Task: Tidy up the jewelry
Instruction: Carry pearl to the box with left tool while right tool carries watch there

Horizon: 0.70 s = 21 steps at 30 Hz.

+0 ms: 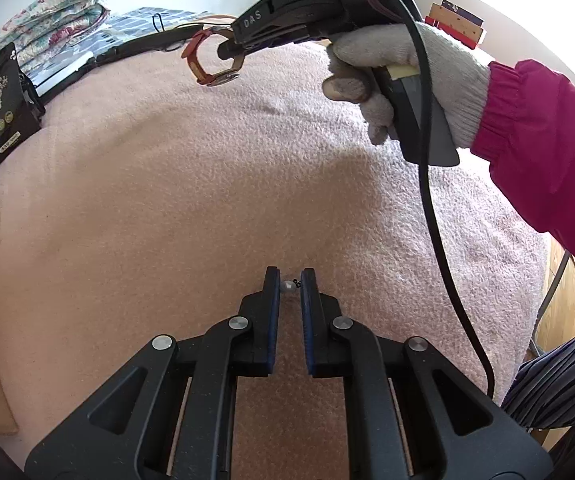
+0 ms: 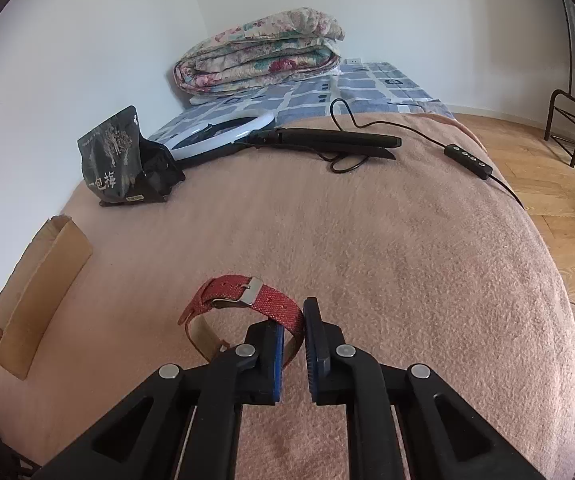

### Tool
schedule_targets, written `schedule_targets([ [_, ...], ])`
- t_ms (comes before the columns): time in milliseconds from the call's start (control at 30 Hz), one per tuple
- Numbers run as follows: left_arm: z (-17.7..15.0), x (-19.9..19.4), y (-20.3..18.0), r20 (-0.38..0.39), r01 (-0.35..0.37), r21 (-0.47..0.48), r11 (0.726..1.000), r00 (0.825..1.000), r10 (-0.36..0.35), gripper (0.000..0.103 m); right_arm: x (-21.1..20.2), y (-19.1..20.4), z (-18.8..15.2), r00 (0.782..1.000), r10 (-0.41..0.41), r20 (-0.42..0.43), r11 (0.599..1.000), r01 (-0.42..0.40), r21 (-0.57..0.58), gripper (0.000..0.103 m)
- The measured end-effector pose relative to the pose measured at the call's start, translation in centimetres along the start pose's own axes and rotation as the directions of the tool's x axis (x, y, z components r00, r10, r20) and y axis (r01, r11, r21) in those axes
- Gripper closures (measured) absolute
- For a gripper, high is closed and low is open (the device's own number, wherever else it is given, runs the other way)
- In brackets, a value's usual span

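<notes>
The right gripper [image 2: 293, 334] pinches the red watch [image 2: 243, 300], low in the frame. The left gripper [image 1: 290, 286] squeezes a tiny bead [image 1: 288, 285]. Both grips are thin and might slip.

Right gripper [image 2: 294, 322] clamped, raised; left gripper [image 1: 290, 284] low, nearly closed.

A pink blanket [image 2: 367, 240] covers the bed. At 10 o'clock on it stands a black snack bag [image 2: 113, 156]. Beside the bag, toward 12 o'clock, lies a ring light [image 2: 223, 132] with a black stand [image 2: 327, 140]. A folded quilt [image 2: 259, 52] lies behind. A cardboard box [image 2: 35, 300] sits at 9 o'clock.
</notes>
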<state>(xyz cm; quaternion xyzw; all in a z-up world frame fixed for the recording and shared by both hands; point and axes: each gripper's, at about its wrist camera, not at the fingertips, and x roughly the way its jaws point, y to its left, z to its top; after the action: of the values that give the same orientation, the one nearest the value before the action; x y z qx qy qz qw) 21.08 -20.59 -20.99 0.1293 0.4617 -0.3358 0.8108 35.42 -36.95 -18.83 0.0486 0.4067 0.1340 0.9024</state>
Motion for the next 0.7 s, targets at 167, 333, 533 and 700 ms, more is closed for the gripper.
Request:
schedule_targets([
  [167, 0.2, -1.6, 0.3, 0.036, -0.006, -0.012, 1.0, 0.999, 0.007, 0.095, -1.5, 0.4, 0.1, 1.0, -0.009, 0.015, 1.0, 0.009, 0.003, 0.097],
  [333, 0.5, -3.9, 1.3, 0.082, -0.002, -0.042, 0.999, 0.997, 0.005, 0.095, -3.3, 1.2, 0.1, 0.999, -0.017, 0.028, 1.0, 0.017, -0.001, 0.097],
  [533, 0.6, -7.2, 2.5, 0.145, -0.013, -0.066, 0.998, 0.989, 0.022, 0.095, -6.0, 3.3, 0.7, 0.999, -0.024, 0.048, 0.999, 0.025, -0.021, 0.097],
  [700, 0.1, -9.7, 4.0, 0.187, -0.026, -0.098, 0.995, 0.981, 0.044, 0.095, -7.6, 6.2, 1.4, 0.998, -0.019, 0.059, 0.998, 0.023, -0.061, 0.097],
])
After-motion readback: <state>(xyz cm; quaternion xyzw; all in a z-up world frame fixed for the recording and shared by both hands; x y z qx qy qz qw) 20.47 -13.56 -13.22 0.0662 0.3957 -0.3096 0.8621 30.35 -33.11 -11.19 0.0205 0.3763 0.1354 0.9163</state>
